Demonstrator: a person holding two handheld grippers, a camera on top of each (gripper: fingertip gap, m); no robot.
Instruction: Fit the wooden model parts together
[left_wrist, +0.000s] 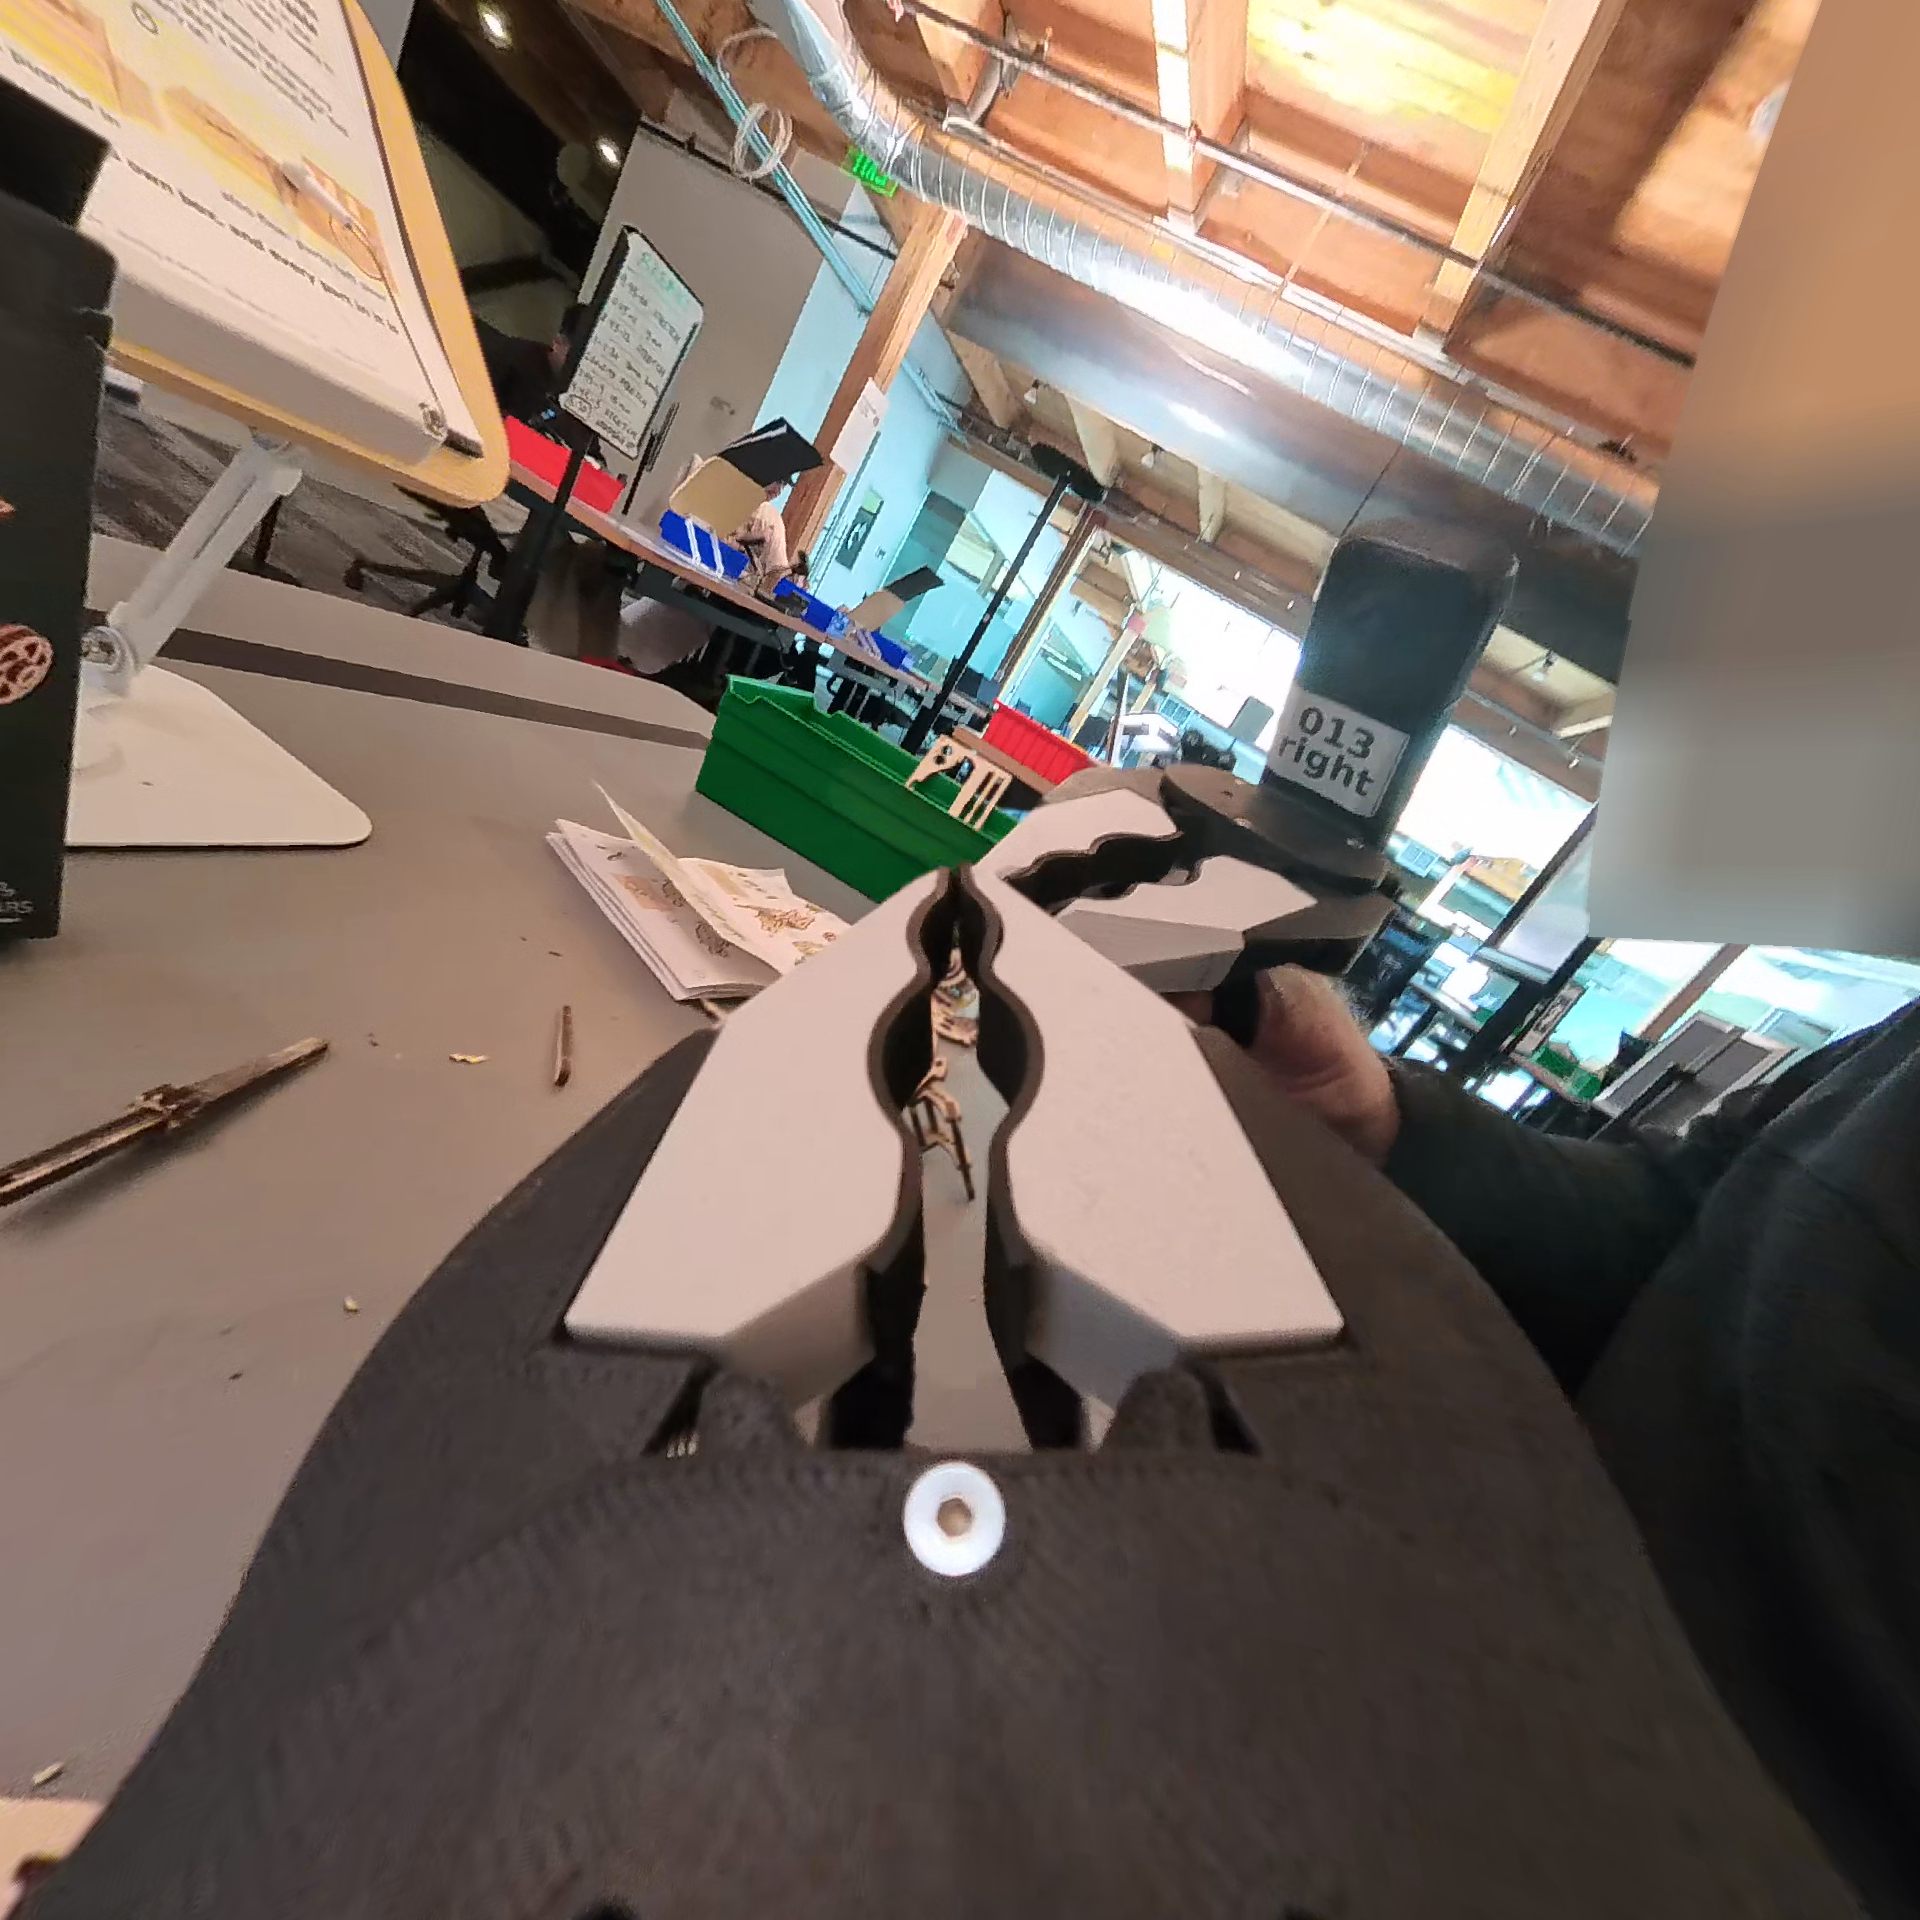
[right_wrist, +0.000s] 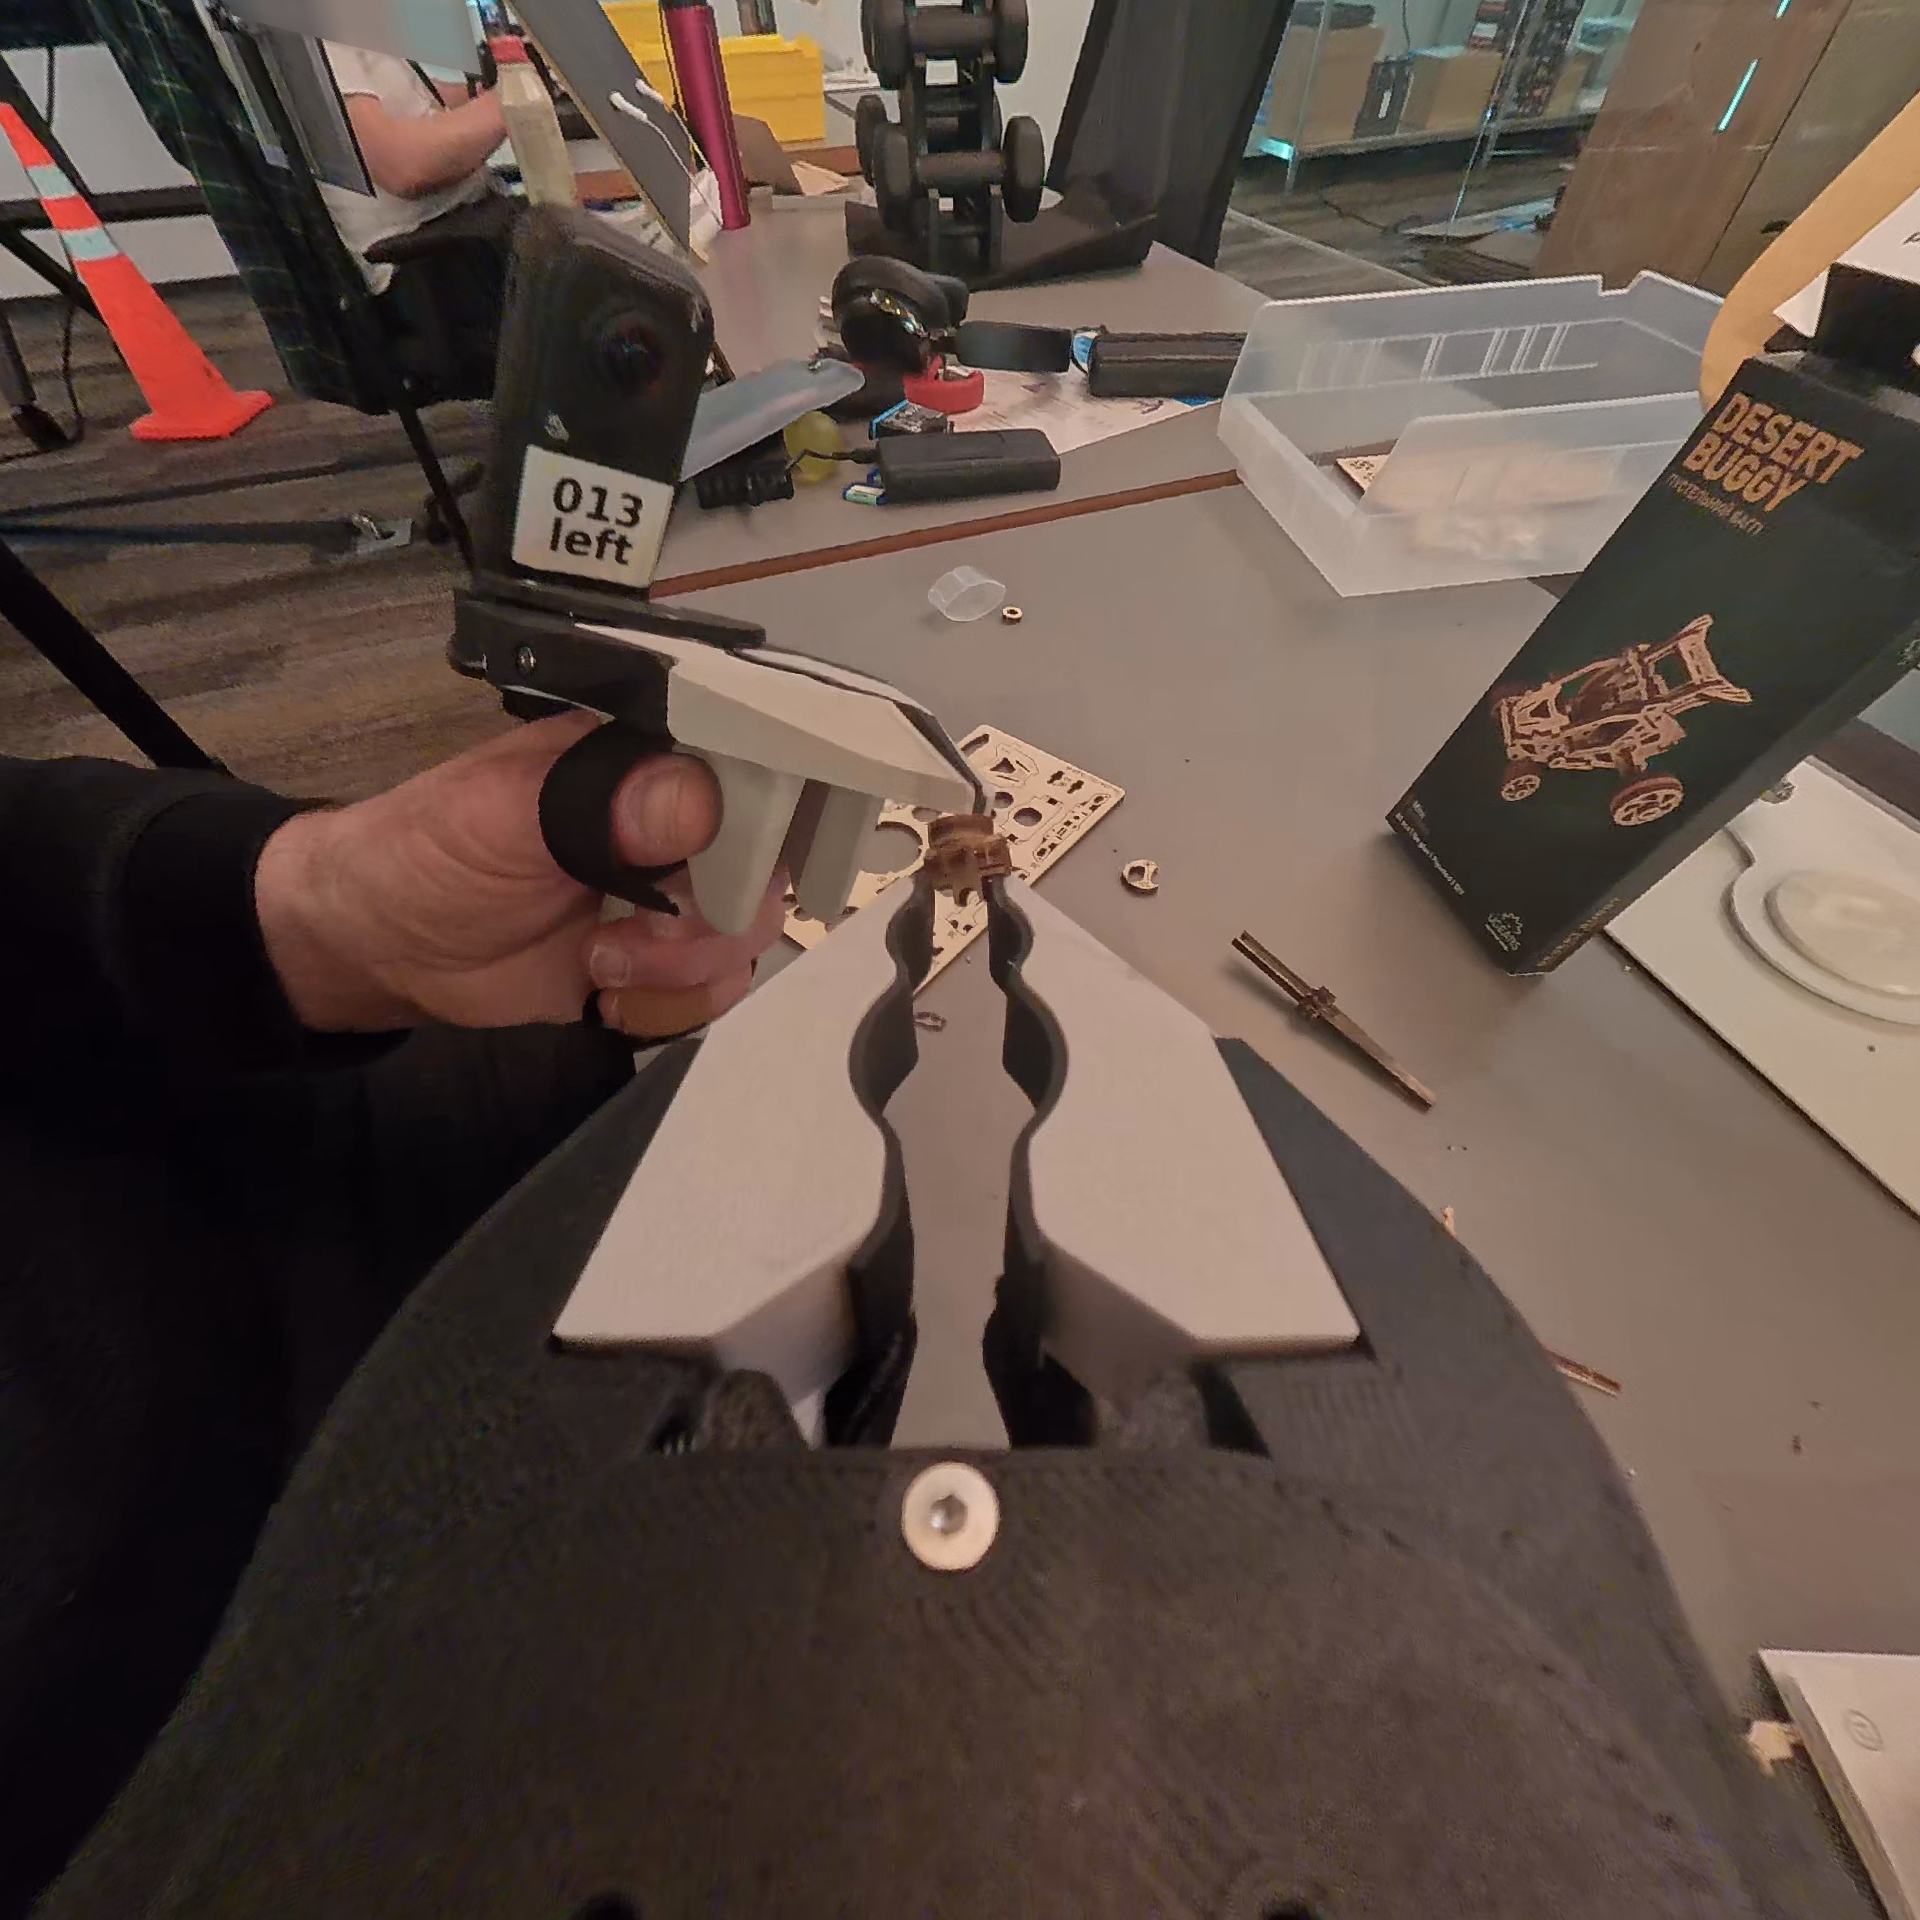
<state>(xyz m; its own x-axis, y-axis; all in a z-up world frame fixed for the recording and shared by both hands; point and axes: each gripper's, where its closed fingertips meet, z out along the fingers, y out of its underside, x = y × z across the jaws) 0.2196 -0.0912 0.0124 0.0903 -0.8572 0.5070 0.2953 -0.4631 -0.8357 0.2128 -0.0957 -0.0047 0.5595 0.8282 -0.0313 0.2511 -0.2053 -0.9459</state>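
My right gripper (right_wrist: 966, 891) is shut on a small brown wooden gear-like part (right_wrist: 966, 847) and holds it above the table. My left gripper (right_wrist: 961, 798) comes in from the left, and its closed tips touch the top of that part. In the left wrist view the left gripper (left_wrist: 956, 888) has its fingers pressed together at the tips. I see nothing between them. The right gripper (left_wrist: 1023, 873) meets it from the right. Wooden pieces (left_wrist: 948, 1023) show through the gap between the left fingers. A punched wooden parts sheet (right_wrist: 1049, 816) lies flat under both grippers.
A dark model box (right_wrist: 1662, 675) stands at the right. A clear plastic bin (right_wrist: 1455, 416) sits behind it. A wooden stick (right_wrist: 1330, 1018) and a small loose piece (right_wrist: 1143, 876) lie on the grey table. An instruction booklet (left_wrist: 686, 914), a green bin (left_wrist: 821, 790) and a white stand (left_wrist: 208, 769) are in the left wrist view. The tips of both grippers are at nearly the same place. Both grippers' tips are roughly 25 cm from the small loose piece (right_wrist: 1143, 876).
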